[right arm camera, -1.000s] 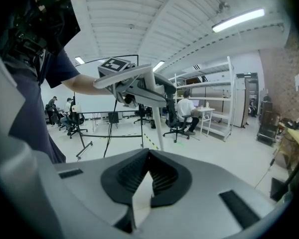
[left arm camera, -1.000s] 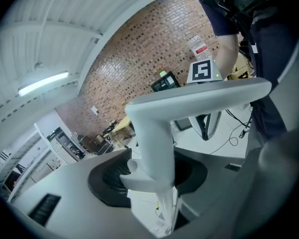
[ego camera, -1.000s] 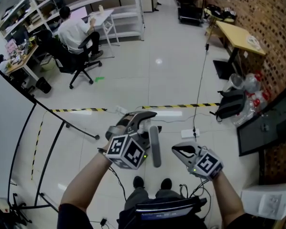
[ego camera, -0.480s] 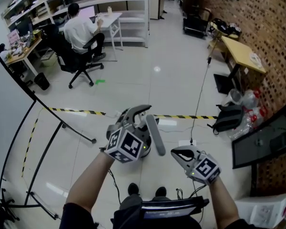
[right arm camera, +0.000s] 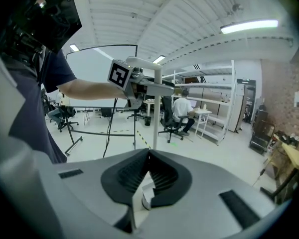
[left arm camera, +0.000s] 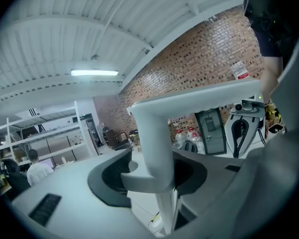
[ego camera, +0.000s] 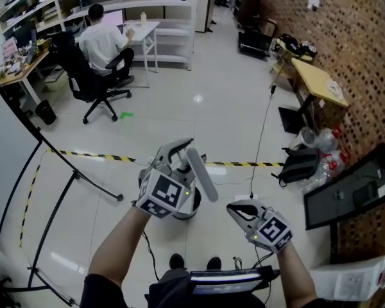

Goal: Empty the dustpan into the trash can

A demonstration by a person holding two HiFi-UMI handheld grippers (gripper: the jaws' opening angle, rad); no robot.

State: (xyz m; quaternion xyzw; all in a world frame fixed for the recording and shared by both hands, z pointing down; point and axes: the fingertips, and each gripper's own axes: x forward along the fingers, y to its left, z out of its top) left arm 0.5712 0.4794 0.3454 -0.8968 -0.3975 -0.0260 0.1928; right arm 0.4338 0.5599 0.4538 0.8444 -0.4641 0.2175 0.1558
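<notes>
1. Handle: light grey dustpan handle (ego camera: 202, 175), centre of the head view, tilted with its upper end toward the upper left, above pale tiled floor (ego camera: 224, 108).
2. Left gripper (ego camera: 181, 156): clamped on that handle.
3. Right gripper (ego camera: 234, 208): lower right of centre, jaws pressed together, nothing between.
4. Background: seated person in white shirt (ego camera: 102, 37), upper left; yellow-and-black striped floor tape (ego camera: 231, 164), mid-frame; red brick wall (ego camera: 353, 43), right edge.

Bright o/h tube lights (left arm camera: 94, 72), glare on floor (ego camera: 197, 98), fisheye-warped edges.
</notes>
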